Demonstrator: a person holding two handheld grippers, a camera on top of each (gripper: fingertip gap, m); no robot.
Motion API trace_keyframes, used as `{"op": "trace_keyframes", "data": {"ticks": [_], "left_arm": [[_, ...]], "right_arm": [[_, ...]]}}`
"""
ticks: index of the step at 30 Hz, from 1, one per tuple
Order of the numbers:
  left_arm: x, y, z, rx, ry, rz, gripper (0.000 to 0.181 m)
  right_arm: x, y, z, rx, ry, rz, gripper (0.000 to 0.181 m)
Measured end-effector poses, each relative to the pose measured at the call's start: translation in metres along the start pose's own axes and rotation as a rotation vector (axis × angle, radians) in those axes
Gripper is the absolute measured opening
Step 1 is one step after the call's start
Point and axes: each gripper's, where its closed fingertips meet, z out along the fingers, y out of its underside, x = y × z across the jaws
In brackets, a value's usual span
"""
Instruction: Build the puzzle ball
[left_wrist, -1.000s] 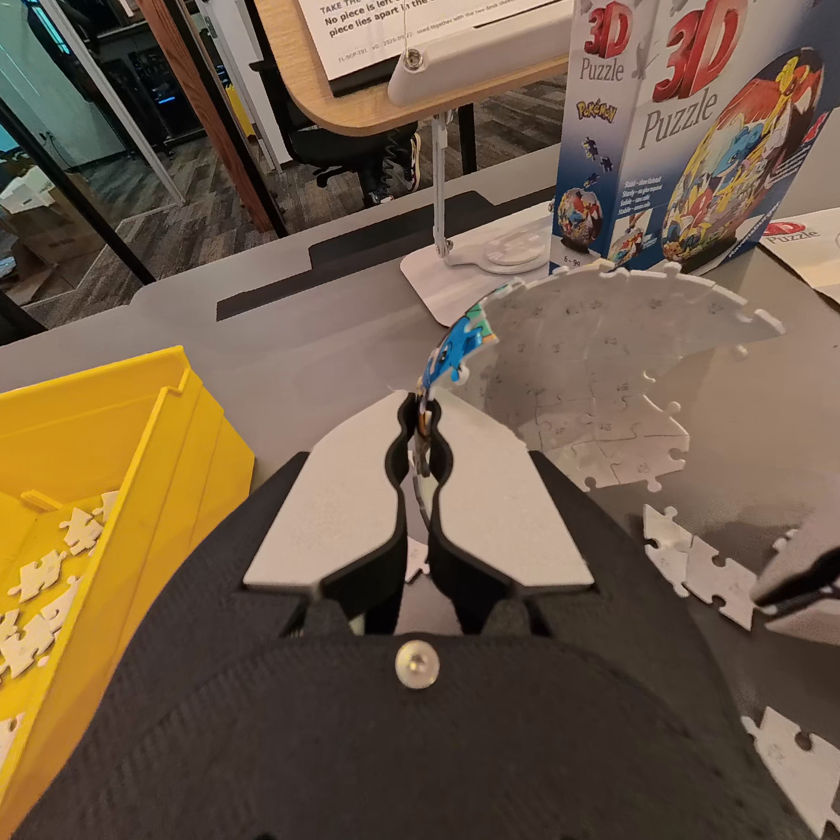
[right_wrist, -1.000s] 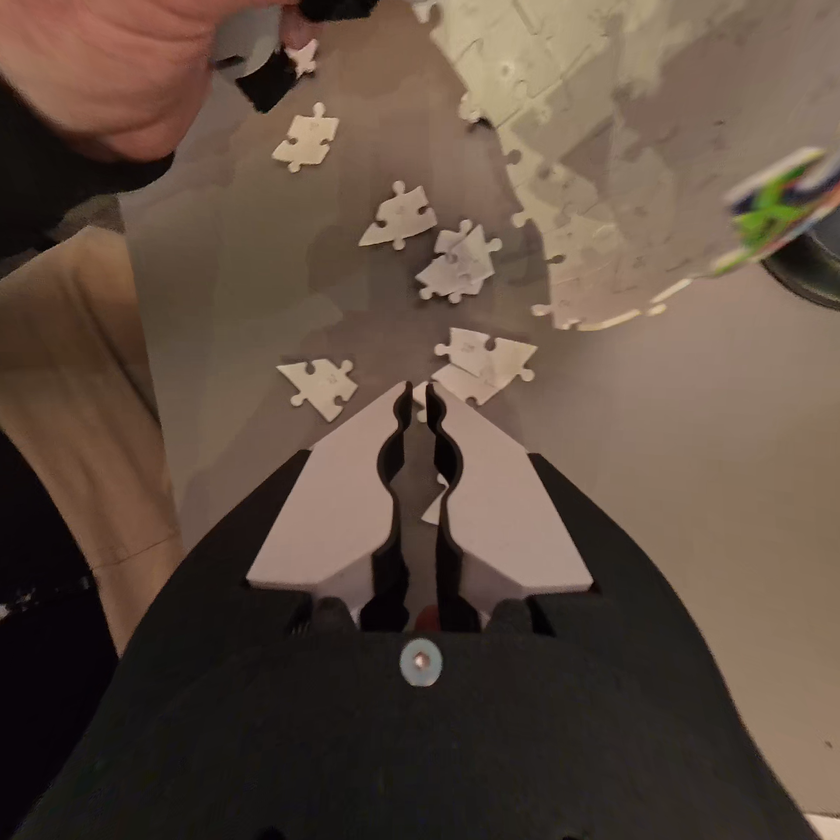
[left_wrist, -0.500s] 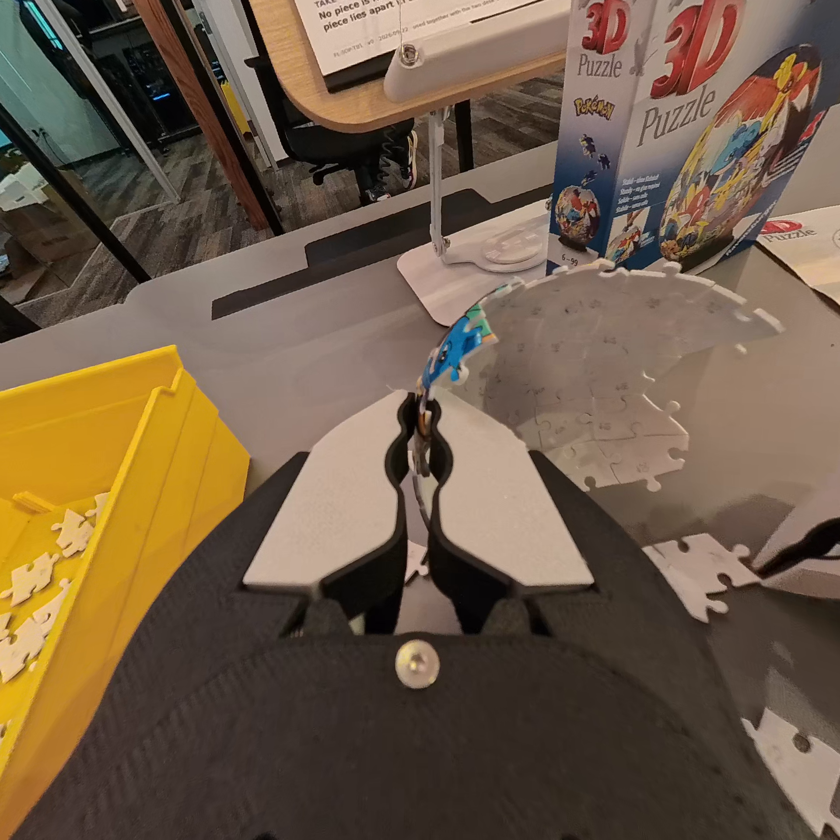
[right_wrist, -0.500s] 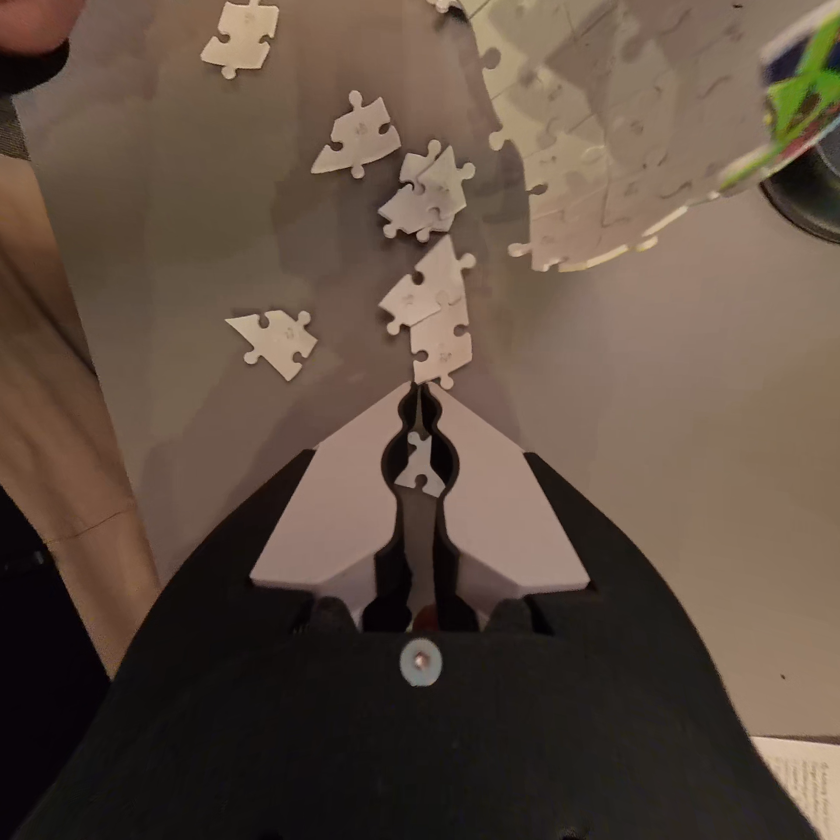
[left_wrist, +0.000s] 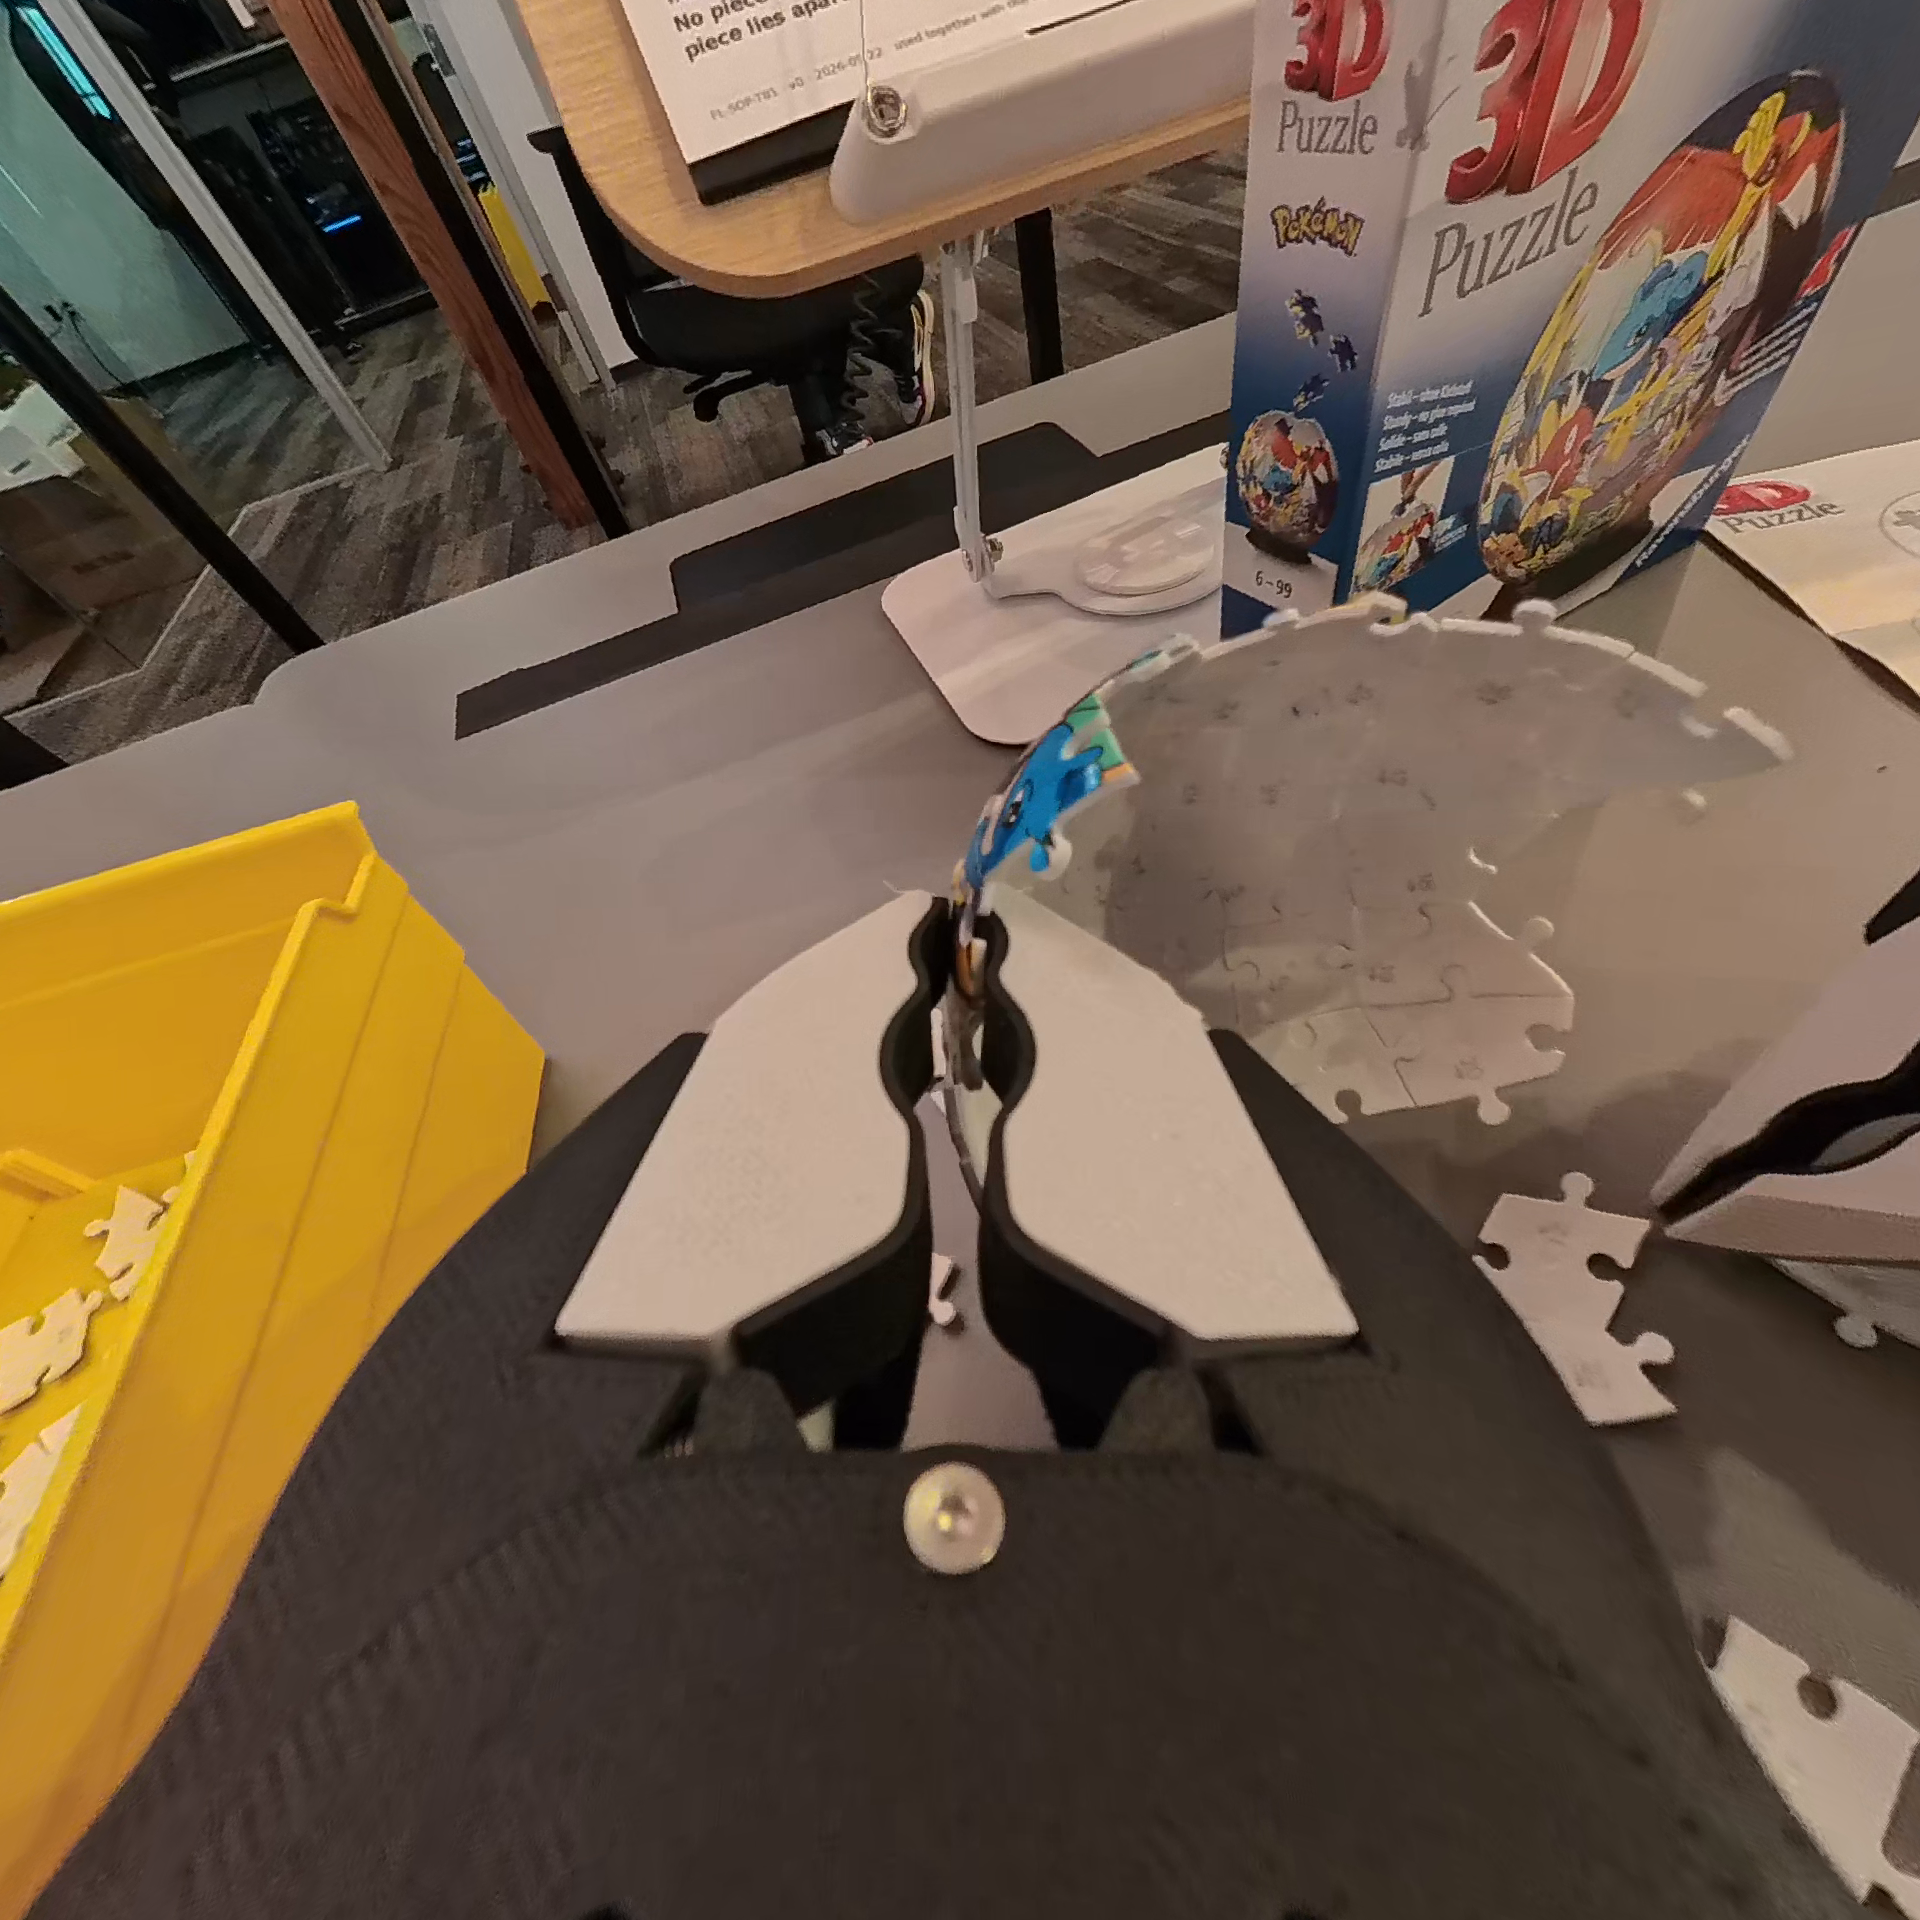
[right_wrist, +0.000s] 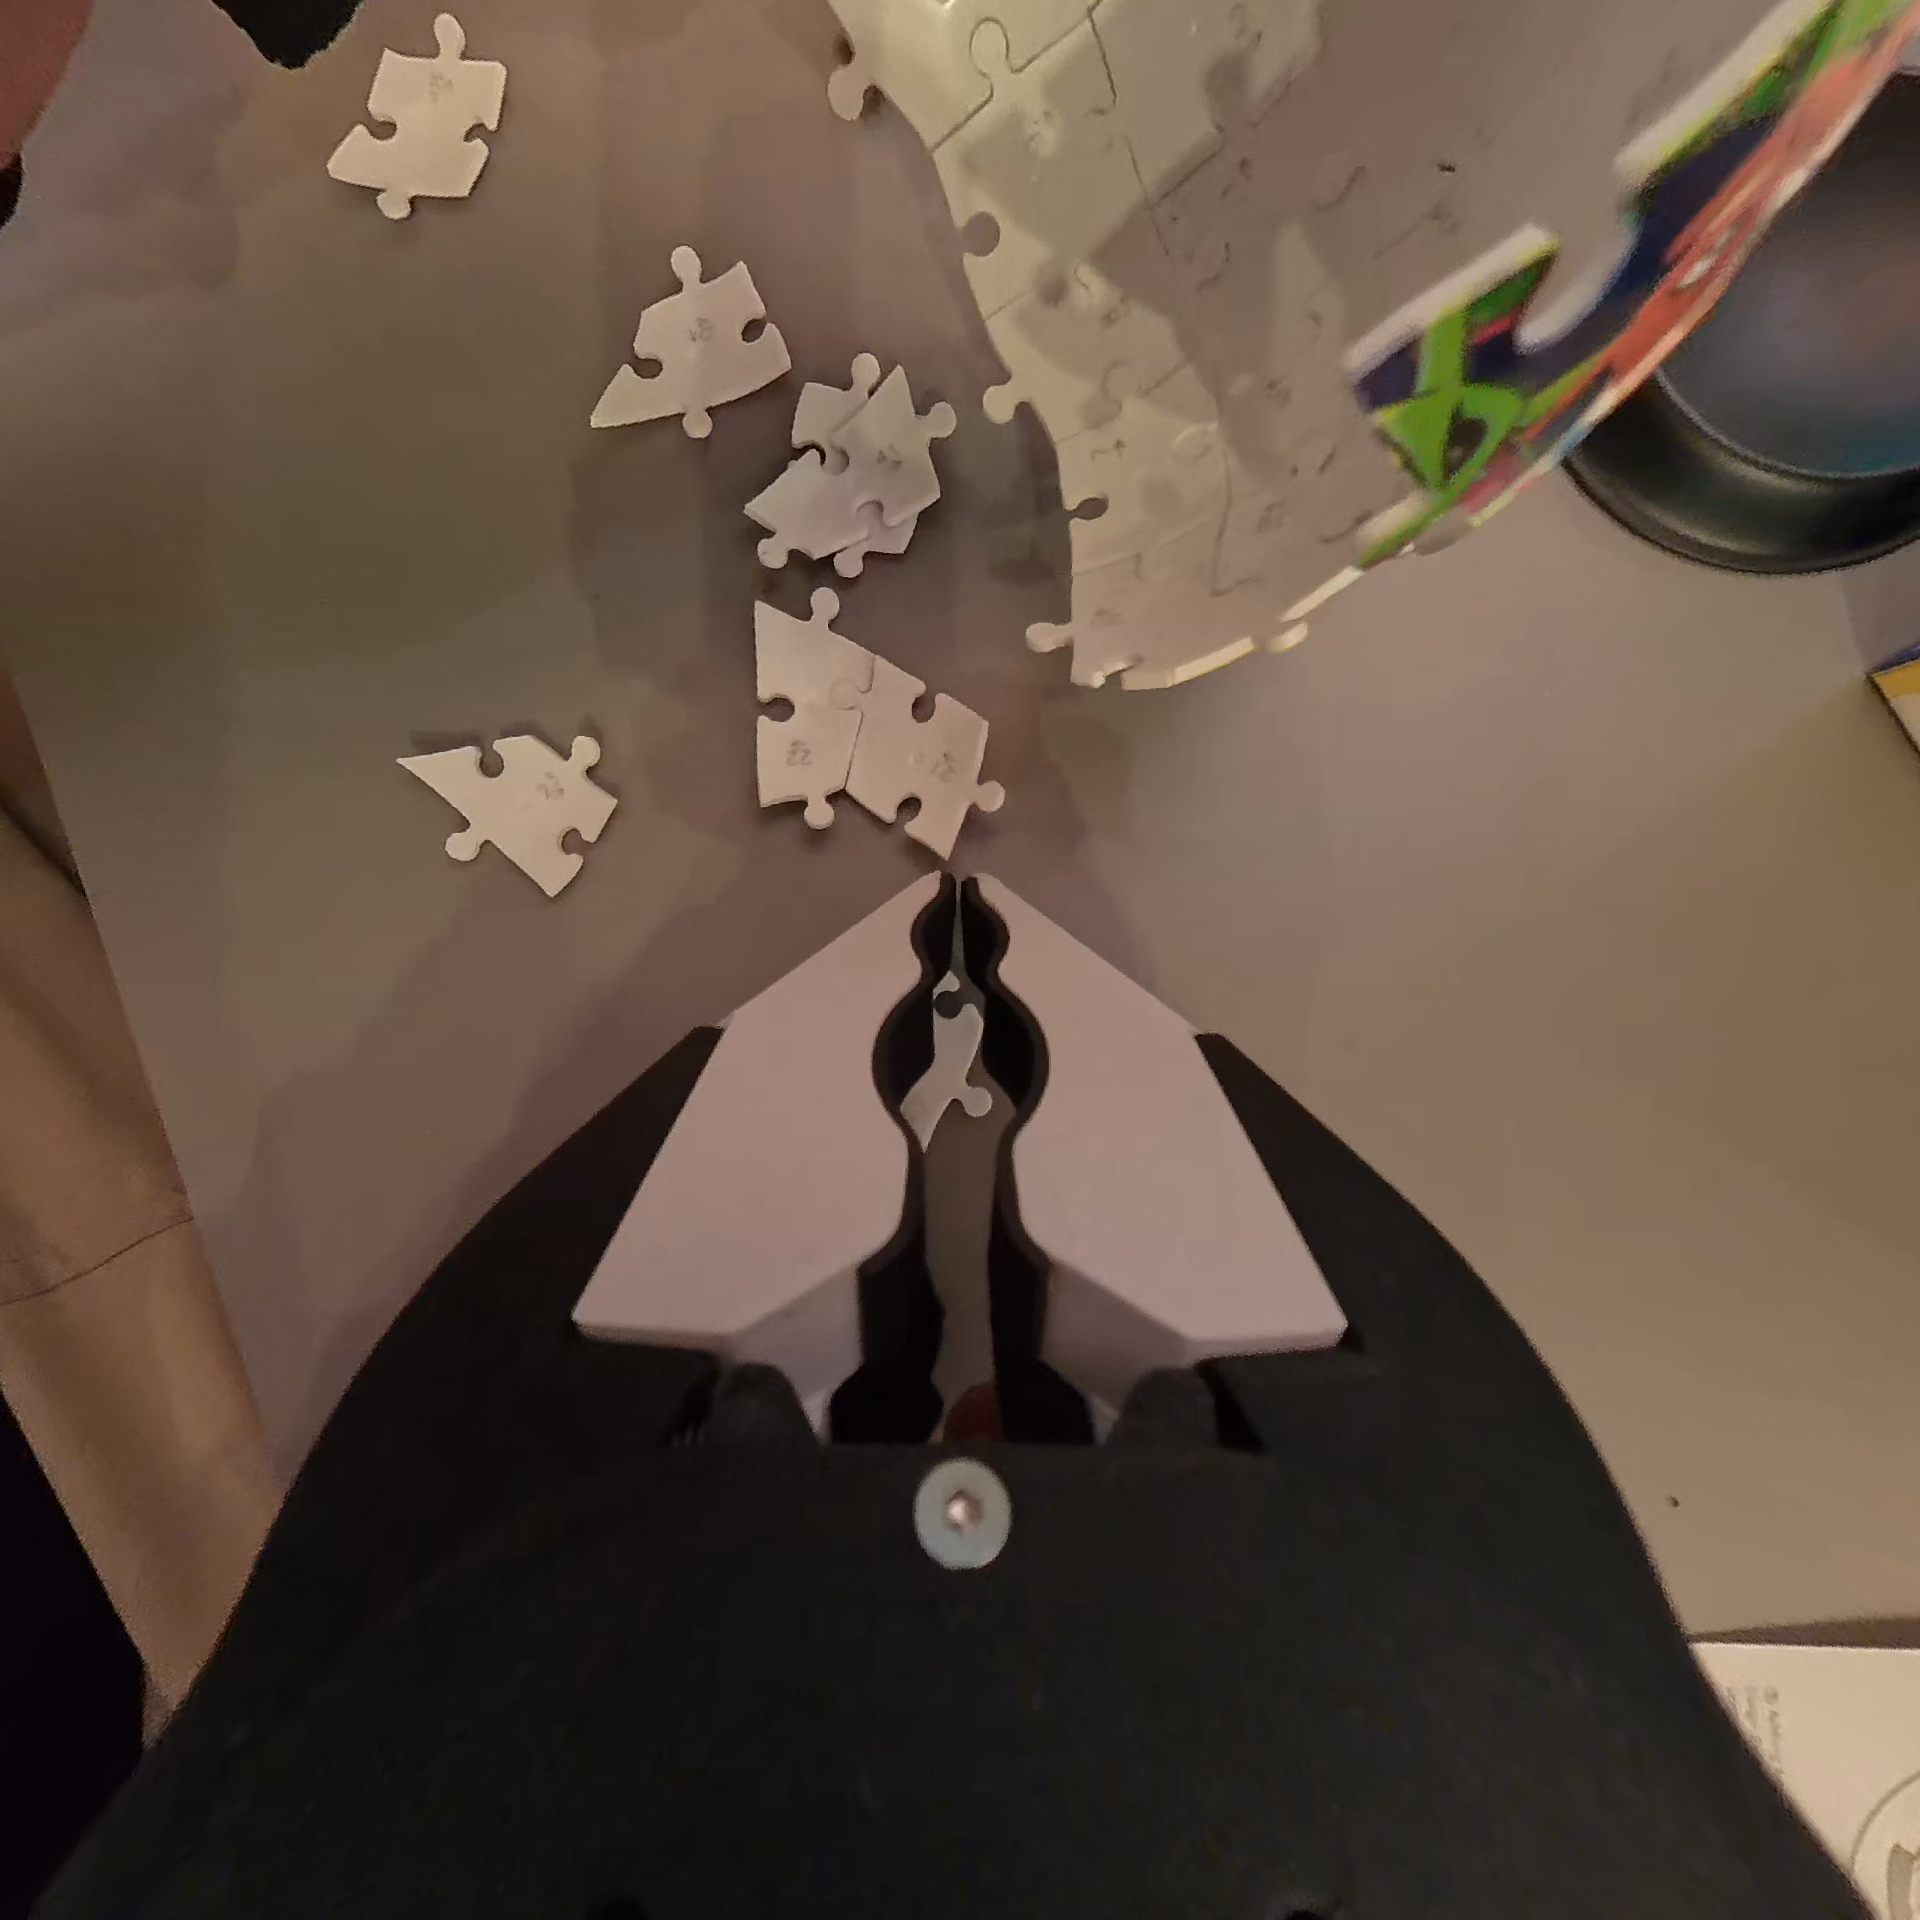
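Yellow bin (left_wrist: 270, 1039) holds loose white puzzle pieces (left_wrist: 47, 1351)

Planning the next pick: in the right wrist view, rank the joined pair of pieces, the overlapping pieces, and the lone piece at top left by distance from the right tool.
1. Joined pair of pieces: just beyond the right tool tips.
2. Overlapping pieces: farther ahead, beside the partly built ball.
3. Lone piece at top left: farthest, near the frame's upper edge.
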Motion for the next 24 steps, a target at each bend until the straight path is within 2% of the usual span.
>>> {"op": "trace_keyframes", "data": {"ticks": [9, 14, 20, 24], "left_arm": [[0.007, -0.002, 0.001, 0.001, 0.01, 0.033, 0.003], [0.001, -0.001, -0.001, -0.005, -0.007, 0.025, 0.003], [-0.002, 0.002, -0.005, -0.018, -0.026, 0.027, 0.003], [-0.002, 0.001, -0.007, -0.018, -0.033, 0.031, 0.003]], "right_arm": [[-0.001, -0.008, -0.013, 0.066, -0.029, 0.012, 0.001], [-0.002, -0.008, -0.005, 0.042, 0.009, -0.04, 0.001], [-0.007, -0.007, -0.002, 0.035, -0.016, -0.034, 0.002], [0.005, -0.018, -0.011, 0.08, 0.038, -0.026, 0.001]]}}
